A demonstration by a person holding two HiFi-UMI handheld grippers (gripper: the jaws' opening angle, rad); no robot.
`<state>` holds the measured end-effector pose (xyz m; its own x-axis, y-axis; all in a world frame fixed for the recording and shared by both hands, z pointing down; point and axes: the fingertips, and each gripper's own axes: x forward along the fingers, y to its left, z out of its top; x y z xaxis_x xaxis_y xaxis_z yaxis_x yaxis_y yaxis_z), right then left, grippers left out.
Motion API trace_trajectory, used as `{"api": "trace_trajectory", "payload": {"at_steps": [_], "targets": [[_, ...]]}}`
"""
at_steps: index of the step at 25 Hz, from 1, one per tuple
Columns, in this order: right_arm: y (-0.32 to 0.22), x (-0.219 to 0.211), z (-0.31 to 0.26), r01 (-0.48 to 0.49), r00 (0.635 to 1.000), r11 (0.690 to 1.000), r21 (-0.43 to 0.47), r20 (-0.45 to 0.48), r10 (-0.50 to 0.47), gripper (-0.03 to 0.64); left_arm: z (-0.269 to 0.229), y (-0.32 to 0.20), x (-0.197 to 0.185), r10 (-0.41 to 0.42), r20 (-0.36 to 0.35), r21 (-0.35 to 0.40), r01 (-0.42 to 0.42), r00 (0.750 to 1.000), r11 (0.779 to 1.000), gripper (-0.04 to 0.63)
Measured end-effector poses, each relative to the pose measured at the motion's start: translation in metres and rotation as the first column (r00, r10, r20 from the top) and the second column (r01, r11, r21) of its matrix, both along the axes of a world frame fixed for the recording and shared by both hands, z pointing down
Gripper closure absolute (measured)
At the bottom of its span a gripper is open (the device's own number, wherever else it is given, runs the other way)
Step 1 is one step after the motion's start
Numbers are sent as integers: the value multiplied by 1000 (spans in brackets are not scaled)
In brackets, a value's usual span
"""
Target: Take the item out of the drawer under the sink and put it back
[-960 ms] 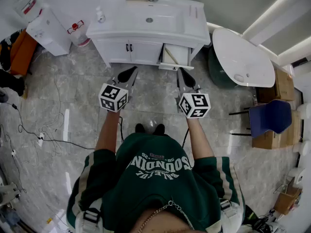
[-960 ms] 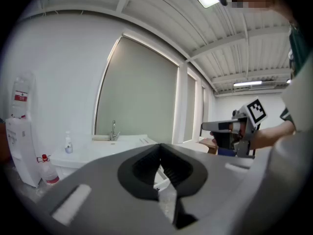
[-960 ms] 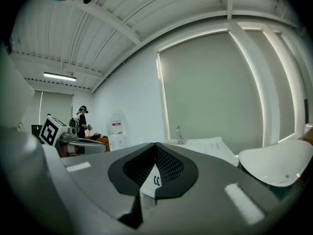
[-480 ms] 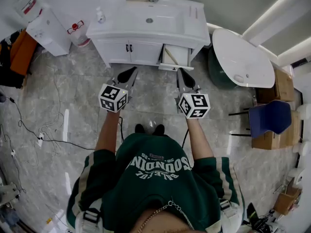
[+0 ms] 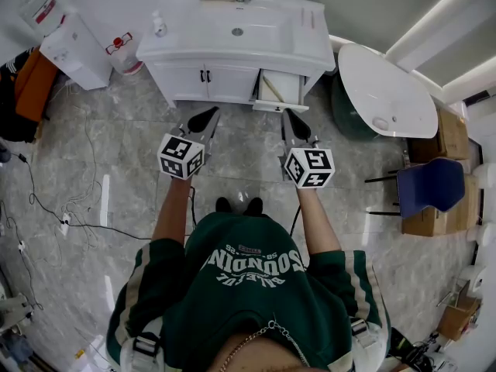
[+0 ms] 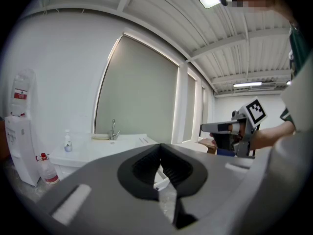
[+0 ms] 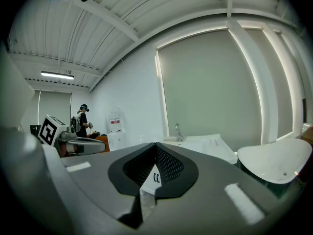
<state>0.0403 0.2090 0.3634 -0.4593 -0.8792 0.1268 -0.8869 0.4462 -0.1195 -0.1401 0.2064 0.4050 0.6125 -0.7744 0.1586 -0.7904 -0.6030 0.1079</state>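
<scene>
A white sink cabinet [image 5: 232,49] stands against the far wall. Its right-hand drawer [image 5: 277,91] is pulled open, and a thin pale stick-like item [image 5: 272,89] lies in it. My left gripper [image 5: 208,115] and right gripper [image 5: 290,115] hover side by side over the floor, a short way in front of the cabinet. Both are shut and hold nothing. In the left gripper view the jaws [image 6: 159,147] meet at the tips, with the sink cabinet [image 6: 110,148] beyond them. In the right gripper view the jaws [image 7: 155,145] are closed too, and the sink cabinet [image 7: 203,143] lies ahead.
A water dispenser [image 5: 71,46] and a red-capped bottle [image 5: 124,51] stand left of the cabinet. To its right are a white round table [image 5: 387,91], a blue chair [image 5: 431,186] and cardboard boxes [image 5: 452,134]. Cables [image 5: 46,208] trail across the grey floor. A person [image 7: 83,119] stands far off.
</scene>
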Motion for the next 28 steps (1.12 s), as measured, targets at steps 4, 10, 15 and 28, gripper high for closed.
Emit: {"api": "trace_trajectory", "payload": {"at_steps": [4, 10, 15, 28], "targets": [[0, -5, 2, -3, 1000, 1000, -1, 1, 3, 614, 3, -1, -5, 5, -3, -1, -5, 1000, 1000, 545], [1, -17, 3, -6, 1000, 1000, -1, -2, 6, 614, 4, -4, -15, 14, -9, 4, -14, 1000, 1000, 545], [-2, -27, 2, -19, 1000, 1000, 10, -8, 19, 614, 5, -10, -26, 27, -12, 11, -27, 1000, 1000, 545], [-11, -29, 18, -33, 999, 999, -14, -16, 33, 614, 16, -23, -29, 41, -9, -6, -41, 999, 999, 545]]}}
